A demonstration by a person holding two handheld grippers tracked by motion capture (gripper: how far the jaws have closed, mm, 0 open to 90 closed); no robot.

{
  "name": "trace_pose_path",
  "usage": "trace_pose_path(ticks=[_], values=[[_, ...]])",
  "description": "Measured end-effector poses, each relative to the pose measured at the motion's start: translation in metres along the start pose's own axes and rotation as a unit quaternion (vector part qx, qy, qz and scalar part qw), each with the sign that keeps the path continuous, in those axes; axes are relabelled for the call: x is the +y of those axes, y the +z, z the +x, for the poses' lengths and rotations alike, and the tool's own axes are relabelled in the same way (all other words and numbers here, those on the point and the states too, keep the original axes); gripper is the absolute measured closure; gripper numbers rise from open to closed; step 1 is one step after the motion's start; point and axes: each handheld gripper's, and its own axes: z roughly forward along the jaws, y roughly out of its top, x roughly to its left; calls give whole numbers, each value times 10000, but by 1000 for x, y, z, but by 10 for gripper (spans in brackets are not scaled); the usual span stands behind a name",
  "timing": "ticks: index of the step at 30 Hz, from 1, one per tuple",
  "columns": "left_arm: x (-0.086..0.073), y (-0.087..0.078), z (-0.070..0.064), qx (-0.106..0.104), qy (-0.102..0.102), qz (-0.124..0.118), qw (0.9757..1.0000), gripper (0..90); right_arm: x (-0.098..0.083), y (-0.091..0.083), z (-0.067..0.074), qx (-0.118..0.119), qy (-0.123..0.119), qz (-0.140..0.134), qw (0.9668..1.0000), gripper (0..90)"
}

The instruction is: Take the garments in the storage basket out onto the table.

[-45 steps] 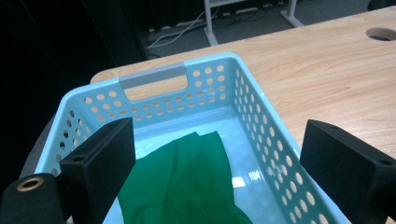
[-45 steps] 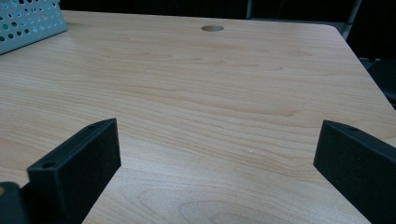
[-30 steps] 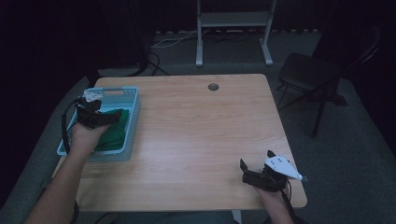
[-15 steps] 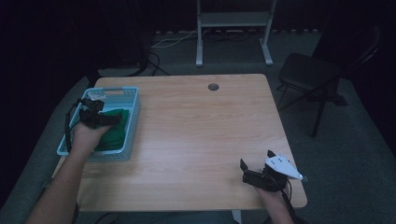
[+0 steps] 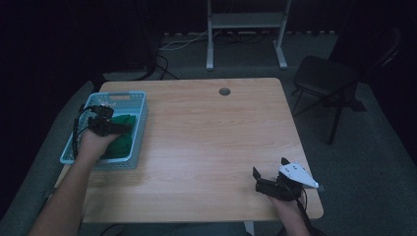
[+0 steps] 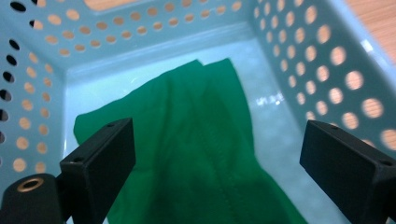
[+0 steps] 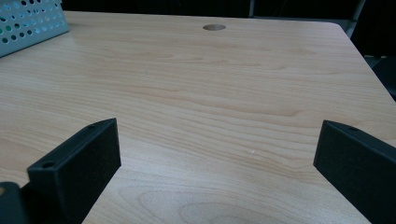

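Little has changed over the last second: the left tool [image 5: 105, 120] has crept slightly farther into the basket, while the right tool has kept its place. Nearest, at the near right corner of the table [image 5: 206, 147], the right tool [image 5: 272, 178] rests low over bare wood with its jaws spread wide and nothing between them; its own view looks across the wood grain toward the round hole [image 7: 214, 27] near the far edge, with a corner of the basket [image 7: 28, 21] at the far left. Farther off, on the left side of the table, the light blue perforated basket [image 5: 140, 123] sits with its long side running near to far. The person's left hand [image 5: 93, 142] reaches into it, and the left tool hangs just above the green cloth [image 6: 196, 140], jaws wide apart on either side of it and not gripping it. The cloth lies crumpled on the basket floor, filling most of the near part and tapering toward the far wall. Beyond the table stand a dark chair [image 5: 329, 78] at the far right and a metal frame [image 5: 246, 29] on the floor.
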Motion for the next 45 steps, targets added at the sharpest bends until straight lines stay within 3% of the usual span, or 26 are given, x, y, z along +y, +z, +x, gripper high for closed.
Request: trace_pose_path(ticks=[6, 11, 16, 19, 22, 25, 36, 41, 45], values=[[-1, 9, 4, -112, -119, 277, 9995, 100, 0, 0, 1, 31, -48, 13, 10000, 0], [-2, 13, 4, -190, -27, 448, 9988, 101, 0, 1, 1, 30, -64, 23, 10000, 0], [-2, 15, 3, -356, -59, 539, 9979, 101, 0, 1, 1, 26, -78, 35, 10000, 0], [-3, 18, 3, -460, -58, 737, 9962, 100, 0, 1, 1, 24, -64, 41, 10000, 0], [-2, 22, 0, -341, 128, 974, 9946, 100, 0, 1, 0, 25, -57, 29, 10000, 0], [-1, 25, -4, -248, 286, 1054, 9937, 100, 0, 1, 0, 33, -47, 30, 10000, 0], [-2, 31, -4, -159, 197, 1213, 9923, 100, 1, 2, 0, 52, -50, 49, 10000, 0], [-3, 36, -7, 96, 228, 1363, 9904, 101, 1, 2, -1, 67, -22, 37, 10000, 0], [-3, 36, -7, 68, 194, 1365, 9904, 103, 0, 1, -1, 92, -13, 14, 10000, 0]])
